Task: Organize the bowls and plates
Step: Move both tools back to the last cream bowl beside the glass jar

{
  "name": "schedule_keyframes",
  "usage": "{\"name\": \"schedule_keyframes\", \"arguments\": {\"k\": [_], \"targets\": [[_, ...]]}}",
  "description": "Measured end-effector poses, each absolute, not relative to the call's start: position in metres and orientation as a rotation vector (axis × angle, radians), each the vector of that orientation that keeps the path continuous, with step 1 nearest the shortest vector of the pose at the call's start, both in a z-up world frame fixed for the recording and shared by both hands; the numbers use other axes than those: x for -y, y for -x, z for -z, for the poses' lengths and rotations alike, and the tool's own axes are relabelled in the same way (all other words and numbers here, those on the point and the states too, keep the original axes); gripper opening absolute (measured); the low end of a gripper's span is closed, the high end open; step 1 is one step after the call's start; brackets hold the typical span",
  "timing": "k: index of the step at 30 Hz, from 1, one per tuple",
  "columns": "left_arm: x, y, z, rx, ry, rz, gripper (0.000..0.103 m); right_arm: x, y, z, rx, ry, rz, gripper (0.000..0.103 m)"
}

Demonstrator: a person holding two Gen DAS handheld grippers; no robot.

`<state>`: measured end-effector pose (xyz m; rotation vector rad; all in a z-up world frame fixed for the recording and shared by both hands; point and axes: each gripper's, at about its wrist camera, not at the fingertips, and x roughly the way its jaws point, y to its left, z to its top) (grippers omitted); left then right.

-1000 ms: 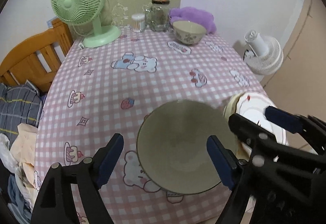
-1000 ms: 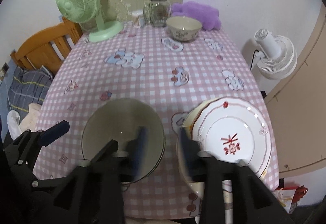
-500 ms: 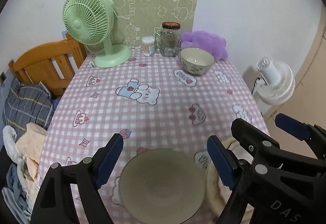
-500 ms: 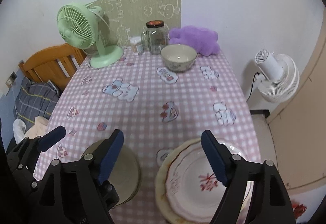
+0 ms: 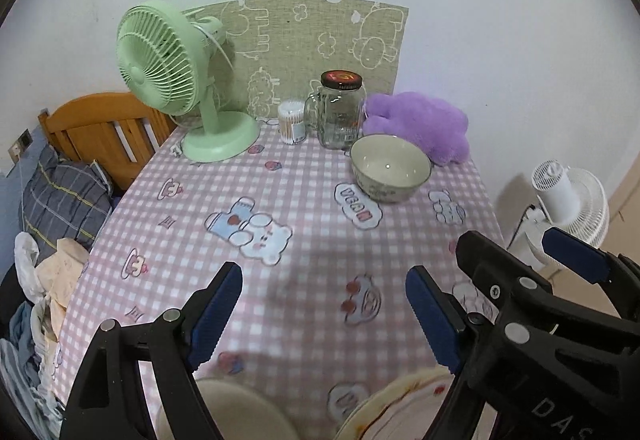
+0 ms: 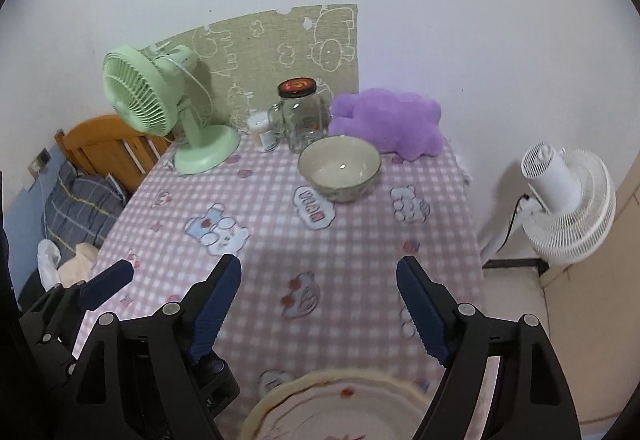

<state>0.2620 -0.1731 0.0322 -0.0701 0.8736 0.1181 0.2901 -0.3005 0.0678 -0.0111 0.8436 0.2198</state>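
Now both tools hang above the near edge of the desk (image 5: 304, 176), and neither one has anything in it. The left gripper (image 5: 324, 316) has its jaws wide, with only the pink checked cloth between them. The right gripper (image 6: 318, 310) has wide jaws too, and nothing sits between them.

The plates (image 6: 332, 404) lie in a stack at the near edge, right under the right gripper. They are piled one on top of another, most likely so they take up less room. A plain bowl (image 5: 236, 410) sits just beside the stack on its left, under the left gripper. Only a bit of it shows at the bottom of the left view, so I cannot be sure how it sits.

A second bowl with a pattern (image 6: 339, 168) stands alone at the far end, well apart from the other dishes. It is near a glass jar (image 6: 300, 116), a purple soft toy (image 6: 390, 124) and a green fan (image 6: 160, 104).

I think that far bowl is the one not yet tidied. The jaws seem to be wide so one of them can fit over its rim. The jar is close behind it, so the reach should be careful.
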Motion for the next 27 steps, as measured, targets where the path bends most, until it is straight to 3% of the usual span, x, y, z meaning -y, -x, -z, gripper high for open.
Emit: {"name": "schedule_keyframes", "arguments": {"k": [11,15,27], "targets": [[0.194,-0.336,-0.034,-0.848,0.081,-0.201,0.083,0.326,-0.361,-0.069,-0.81,-0.015,-0.276,0.083],[0.193,-0.36,-0.025,-0.836,0.113,-0.163,0.073,0.331,-0.386,-0.065,-0.788,0.009,-0.266,0.083],[0.2,-0.442,0.011,-0.834,0.034,-0.237,0.073,0.333,-0.471,-0.023,-0.8,-0.012,-0.217,0.083]]}}
